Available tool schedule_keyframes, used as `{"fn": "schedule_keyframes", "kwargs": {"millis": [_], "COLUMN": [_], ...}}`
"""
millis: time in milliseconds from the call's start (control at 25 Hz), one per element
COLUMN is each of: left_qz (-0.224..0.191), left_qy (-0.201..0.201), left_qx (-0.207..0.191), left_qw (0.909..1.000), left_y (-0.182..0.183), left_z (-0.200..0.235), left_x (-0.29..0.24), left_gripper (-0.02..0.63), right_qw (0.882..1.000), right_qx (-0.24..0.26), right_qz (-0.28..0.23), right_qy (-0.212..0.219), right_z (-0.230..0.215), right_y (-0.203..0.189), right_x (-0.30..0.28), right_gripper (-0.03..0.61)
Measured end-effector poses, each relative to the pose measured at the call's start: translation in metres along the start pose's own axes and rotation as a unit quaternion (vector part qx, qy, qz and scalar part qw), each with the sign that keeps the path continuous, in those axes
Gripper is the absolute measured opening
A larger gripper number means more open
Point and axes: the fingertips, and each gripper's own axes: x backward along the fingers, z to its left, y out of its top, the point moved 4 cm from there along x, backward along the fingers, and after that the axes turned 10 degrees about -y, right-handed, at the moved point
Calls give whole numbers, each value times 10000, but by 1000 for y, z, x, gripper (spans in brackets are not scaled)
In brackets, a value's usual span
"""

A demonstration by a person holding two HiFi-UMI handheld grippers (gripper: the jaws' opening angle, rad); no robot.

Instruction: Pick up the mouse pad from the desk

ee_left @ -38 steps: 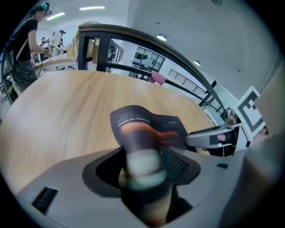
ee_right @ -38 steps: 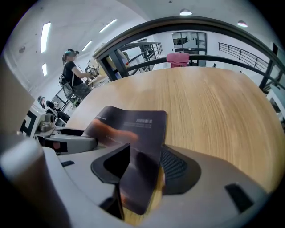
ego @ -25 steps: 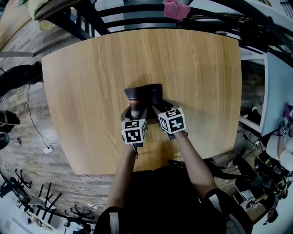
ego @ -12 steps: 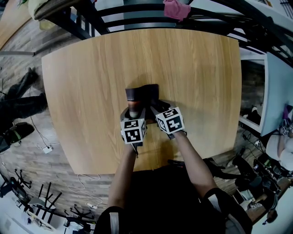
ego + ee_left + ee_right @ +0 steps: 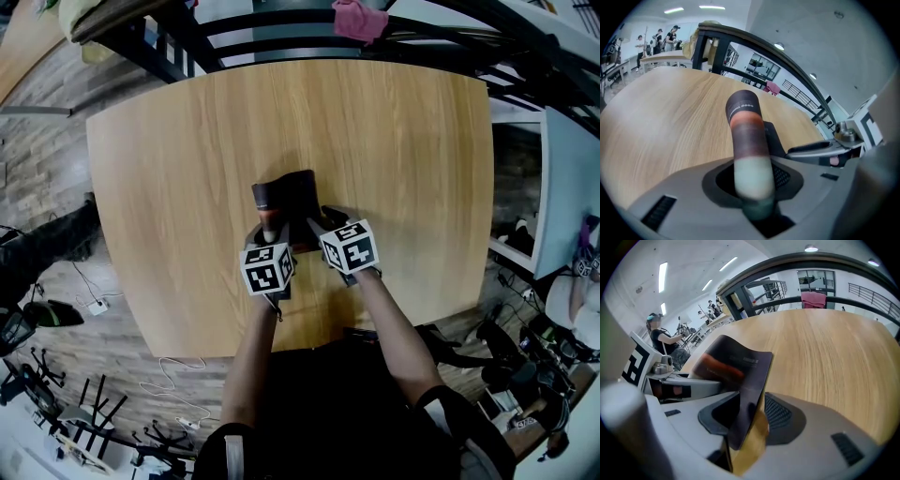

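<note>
Wooden desk [image 5: 394, 141]: pale oak grain. It lies under both tools and reaches well beyond them on every side.
White cable [image 5: 94, 305]: on the plank floor, far out to the left of the left gripper and off the desk.
Left gripper [image 5: 752, 180]: grey plastic, angled steeply down at the desk. Its jaws have just been closing and now clamp the rolled end of the mouse pad, which fills the gap between them.
Left marker cube [image 5: 269, 269]: sits on the back of the left gripper, nearer the person than the jaws.
Rolled end [image 5: 745, 126]: a tube banded dark, orange, brown and pale green. It runs from between the left jaws out ahead of them and slants up off the desk.
Mouse pad [image 5: 295, 192]: dark. It sits just ahead of both tools and bridges them, with its near edge lifted off the wood and its far part at the desk surface.
Flat edge [image 5: 750, 376]: dark face with a tan underside. It stands on edge between the right jaws and curls over towards the left gripper.
Right gripper [image 5: 750, 420]: just beside the left one. Its jaws have just been closing, and they pinch the pad's edge low down, where the sheet meets both pads.
Right marker cube [image 5: 351, 247]: behind the right jaws, close beside the left cube.
Pink cloth [image 5: 361, 19]: on the dark railing past the desk's far edge, well ahead of the right gripper.
</note>
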Motion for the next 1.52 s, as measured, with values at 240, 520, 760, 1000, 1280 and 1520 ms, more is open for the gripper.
{"fn": "schedule_keyframes", "kwargs": {"millis": [240, 520, 760, 1000, 1280, 1520], "left_qz": [-24, -119, -268, -410, -525, -647], "left_qy": [-75, -187, -264, -291, -381, -400], "left_qx": [-11, 66, 29, -61, -75, -176], "left_qw": [10000, 9997, 9993, 9987, 9979, 9969], "left_y": [-1, -1, 0, 4, 4, 2], "left_z": [-2, -10, -21, -32, -53, -73], "left_x": [0, 2, 10, 13, 21, 28], "left_gripper": [100, 54, 44, 43, 43, 43], "right_qw": [10000, 9999, 9997, 9991, 9980, 9968], "right_qx": [-51, -42, -90, -153, -230, -322], "right_qz": [-21, -83, -192, -374, -570, -721], "right_qy": [-14, -46, -82, -100, -120, -80], "right_z": [-2, -6, -10, -17, -25, -33], "right_y": [-2, -1, -2, 3, 2, -5], "right_x": [3, 14, 26, 35, 56, 71], "right_gripper": [178, 178, 178, 175, 170, 166]}}
